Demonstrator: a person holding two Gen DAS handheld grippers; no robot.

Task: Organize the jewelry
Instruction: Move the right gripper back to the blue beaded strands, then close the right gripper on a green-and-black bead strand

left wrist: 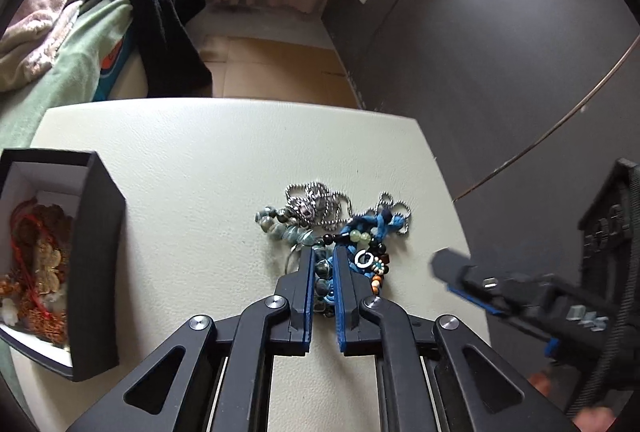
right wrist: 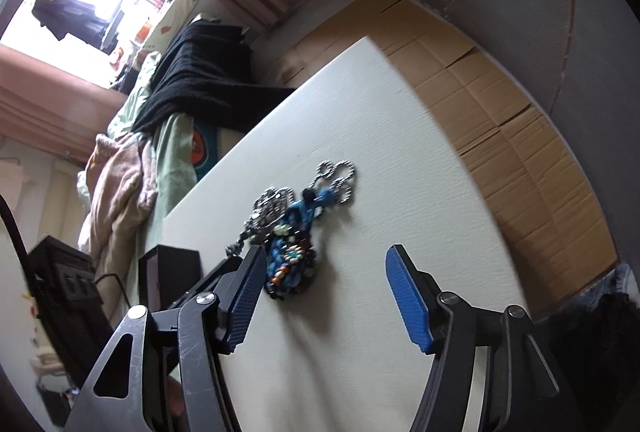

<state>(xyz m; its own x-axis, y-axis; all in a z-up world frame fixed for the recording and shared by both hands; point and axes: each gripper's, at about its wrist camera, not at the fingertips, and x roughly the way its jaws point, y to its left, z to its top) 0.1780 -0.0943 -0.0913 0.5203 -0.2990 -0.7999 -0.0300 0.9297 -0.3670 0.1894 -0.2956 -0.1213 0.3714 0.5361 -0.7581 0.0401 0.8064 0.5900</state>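
Left wrist view shows my left gripper [left wrist: 323, 264] lowered onto a tangled heap of jewelry [left wrist: 332, 232] lying on the cream textured tabletop [left wrist: 192, 172], its blue-padded fingers [left wrist: 307, 296] drawn close together with a strand of grey-green stone beads [left wrist: 322, 280] and a bit of blue cord between them; whether the pads actually press on the beads I cannot tell. The heap mixes a silver ball chain [left wrist: 316, 204], a knotted blue cord bracelet [left wrist: 380, 224] and small coloured beads [left wrist: 376, 268]. To the left, near the table edge, sits an open black box with a white lining [left wrist: 96, 232], holding gold-coloured chains and red cord pieces [left wrist: 40, 256]. My right gripper [left wrist: 472, 280] shows blurred at the right, beside the heap but apart from it. Right wrist view has my right gripper [right wrist: 326, 292] with its blue pads [right wrist: 408, 296] spread wide, holding nothing, and the same heap [right wrist: 292, 236] lying on the tabletop [right wrist: 400, 160] just beyond the left pad. Black knitted fabric [right wrist: 208, 80] drapes over bedding behind the table
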